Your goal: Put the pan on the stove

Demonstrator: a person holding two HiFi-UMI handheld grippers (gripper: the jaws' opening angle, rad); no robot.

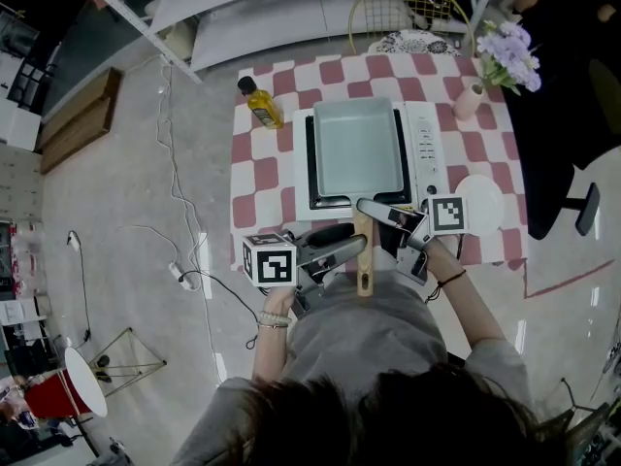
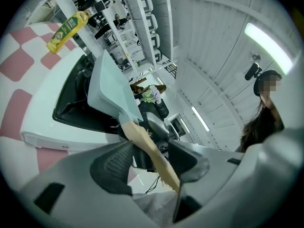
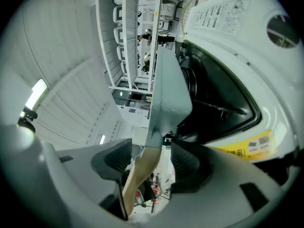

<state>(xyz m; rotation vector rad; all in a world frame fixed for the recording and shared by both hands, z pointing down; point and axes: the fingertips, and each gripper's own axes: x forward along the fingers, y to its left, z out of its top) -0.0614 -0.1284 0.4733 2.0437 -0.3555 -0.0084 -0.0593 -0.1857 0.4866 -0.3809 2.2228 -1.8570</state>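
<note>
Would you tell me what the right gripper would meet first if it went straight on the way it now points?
Probably the wooden handle of the pale rectangular pan, which lies between the right gripper's open jaws; depth is unclear.

Red-and-white checked table (image 1: 262, 178), yellow oil bottle (image 1: 261, 103) upright at its far left corner, pink vase of purple flowers (image 1: 470, 99) far right, white plate (image 1: 480, 202) near right, cable (image 1: 184, 274) across the floor (image 1: 116, 192) at left

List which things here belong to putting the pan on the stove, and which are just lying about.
Part of the job: pan; stove; left hand-held gripper and right hand-held gripper, both open around the pan's wooden handle.

Lying about: oil bottle; vase of flowers; white plate.
</note>
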